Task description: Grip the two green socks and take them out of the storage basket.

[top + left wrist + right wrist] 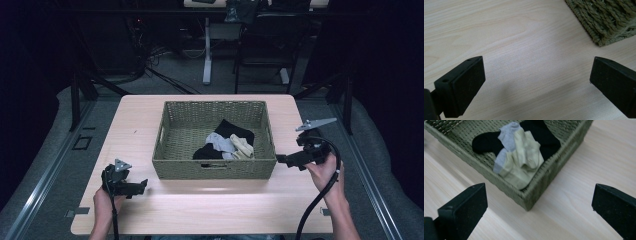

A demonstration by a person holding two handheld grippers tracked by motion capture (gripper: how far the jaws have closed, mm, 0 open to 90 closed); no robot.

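At the near left of the bench [150, 210] the left gripper [142, 185] sat low over bare wood, its jaws spread wide and holding nothing, just short of the basket's front left corner. The woven basket [180, 125] stood mid-bench, and the socks [225, 145], black, grey and cream, lay heaped in its near right part. Just beside the basket's right front corner the right gripper [280, 159] hung with jaws wide and empty, pointing at that corner.
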